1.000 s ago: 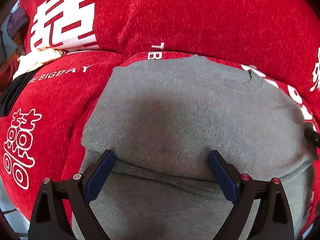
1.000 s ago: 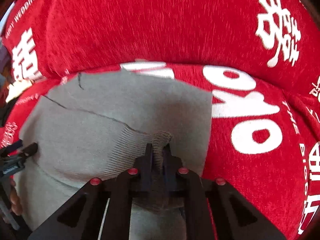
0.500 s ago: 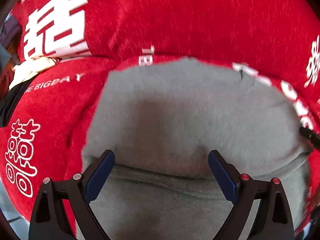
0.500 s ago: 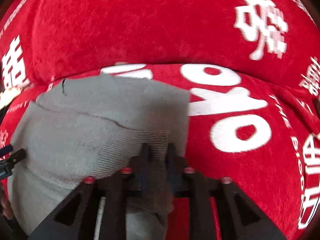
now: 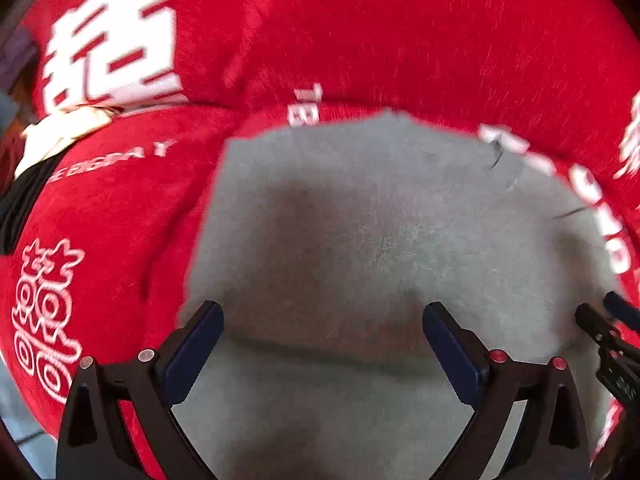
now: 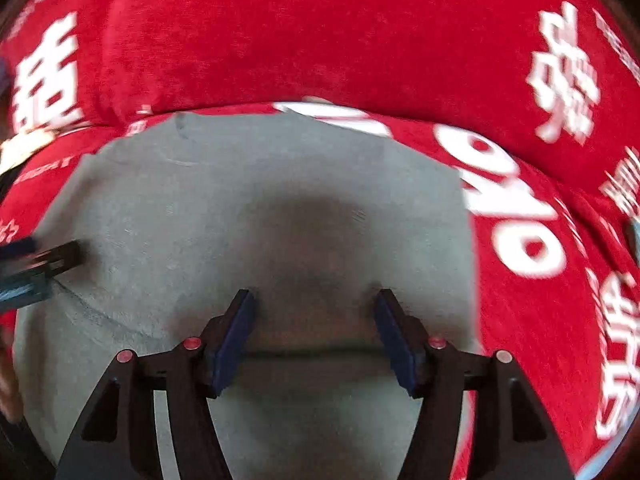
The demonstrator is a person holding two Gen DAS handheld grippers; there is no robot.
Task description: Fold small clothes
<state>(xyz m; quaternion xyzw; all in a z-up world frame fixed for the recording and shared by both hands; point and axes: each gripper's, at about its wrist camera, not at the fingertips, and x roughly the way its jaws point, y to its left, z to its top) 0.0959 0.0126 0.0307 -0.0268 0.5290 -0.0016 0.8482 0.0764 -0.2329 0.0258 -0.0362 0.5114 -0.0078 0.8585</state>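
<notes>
A grey knitted garment lies flat and folded on a red cushion seat; it also shows in the right wrist view. My left gripper is open and empty just above the garment's near part, with a fold line running between its fingers. My right gripper is open and empty over the garment's right part, near a fold edge. The right gripper's tip shows at the right edge of the left wrist view. The left gripper's tip shows at the left edge of the right wrist view.
The red plush cushion with white characters and lettering spreads under the garment, and a red backrest rises behind it. A cream and black pile of cloth lies at the far left.
My right gripper has let go of the garment's ribbed edge and opened, and that part now lies flat. My left gripper stayed open, shifting slightly over the garment.
</notes>
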